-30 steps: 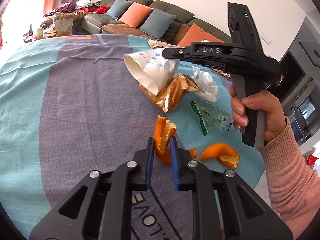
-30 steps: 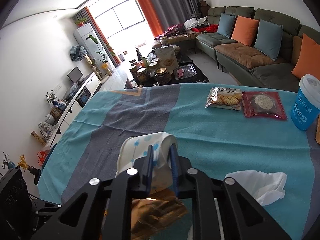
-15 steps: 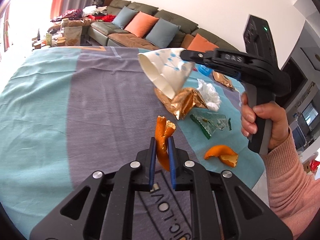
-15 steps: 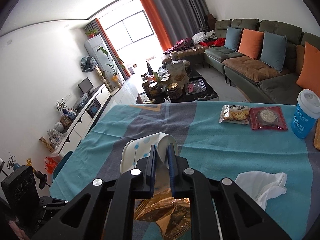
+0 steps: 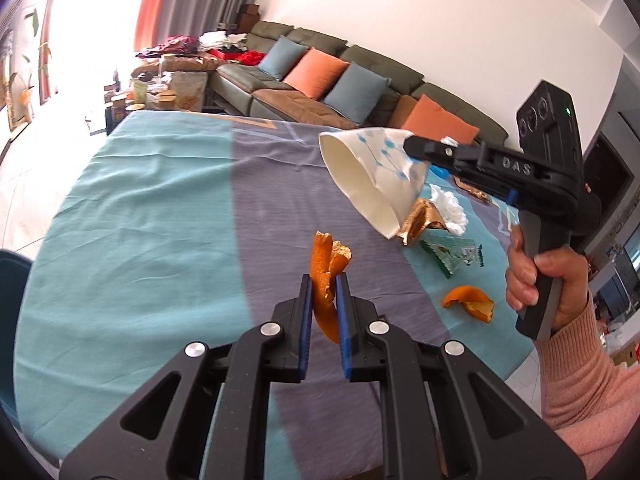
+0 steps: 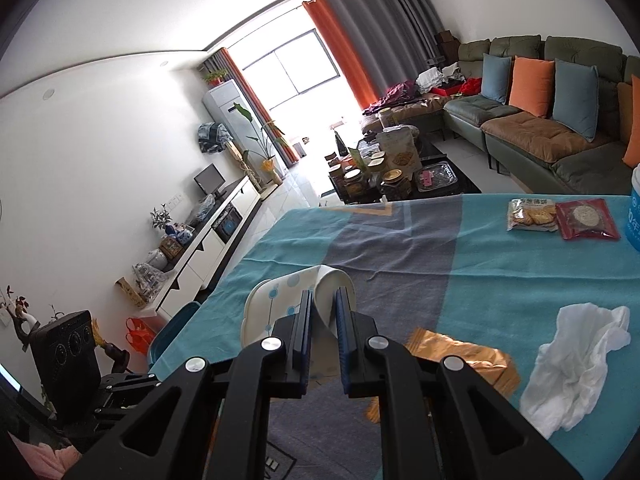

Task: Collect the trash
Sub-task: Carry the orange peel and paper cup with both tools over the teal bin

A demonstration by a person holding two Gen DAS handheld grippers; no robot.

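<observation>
Pinching an orange peel (image 5: 325, 280), the left gripper (image 5: 323, 284) holds it above the tablecloth (image 5: 160, 220). The right gripper (image 6: 322, 304) squeezes a squashed paper cup (image 6: 280, 292) — also above the tablecloth.

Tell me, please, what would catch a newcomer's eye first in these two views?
Probably the crushed paper cup held in the air by the right gripper, mouth tipped down over the table. Next, the orange peel pinched upright in the left gripper, above the teal and grey tablecloth where a white tissue lies.
</observation>
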